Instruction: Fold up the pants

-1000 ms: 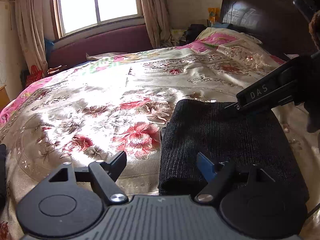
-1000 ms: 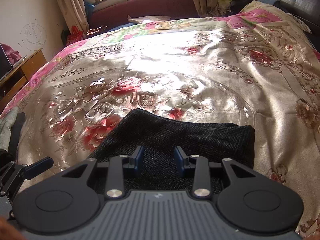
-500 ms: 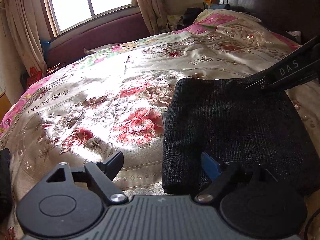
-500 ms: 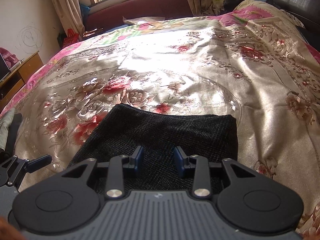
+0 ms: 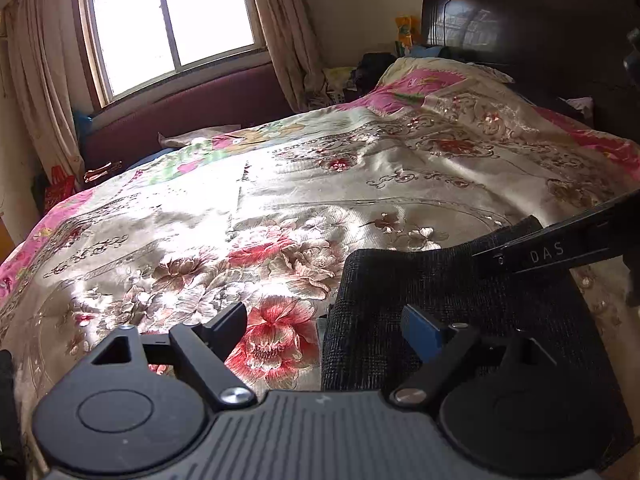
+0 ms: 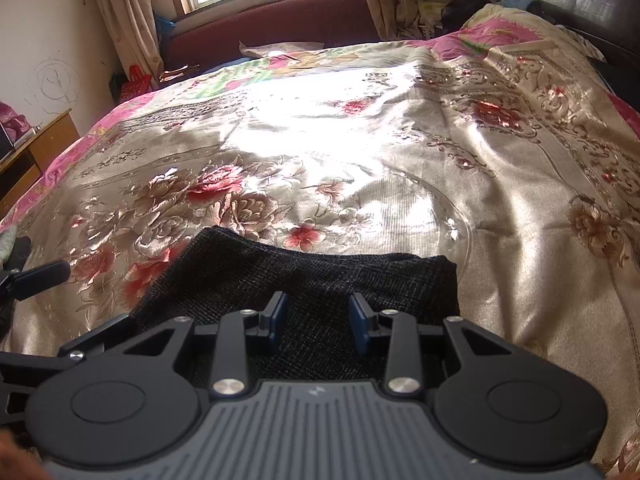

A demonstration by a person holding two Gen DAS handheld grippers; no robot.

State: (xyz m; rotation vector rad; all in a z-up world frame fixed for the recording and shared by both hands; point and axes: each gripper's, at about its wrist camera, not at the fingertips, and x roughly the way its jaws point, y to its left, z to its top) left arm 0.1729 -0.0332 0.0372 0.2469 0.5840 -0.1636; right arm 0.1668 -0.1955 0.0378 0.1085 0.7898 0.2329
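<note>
The dark checked pants (image 5: 460, 312) lie folded into a flat rectangle on the floral bedspread (image 5: 280, 208). My left gripper (image 5: 322, 322) hovers at their left edge with its jaws wide apart and nothing pinched; its blue-padded right finger (image 5: 420, 326) is over the cloth, the other over the bedspread. In the right wrist view the pants (image 6: 320, 276) lie just beyond and under my right gripper (image 6: 318, 314), whose jaws stand partly apart with only cloth showing behind the gap. The right gripper's black finger (image 5: 560, 246) reaches over the pants' far right corner.
A dark headboard (image 5: 540, 32) and pillow end close off the right. A maroon bench (image 5: 192, 108) runs under the window beyond the bed. A wooden cabinet (image 6: 36, 148) stands at the left. One left finger (image 6: 38, 278) shows at the left edge.
The left gripper has drawn back and risen a little, so the pants sit lower and further right in its view. The right gripper shifted slightly over the pants. The pants lie unmoved.
</note>
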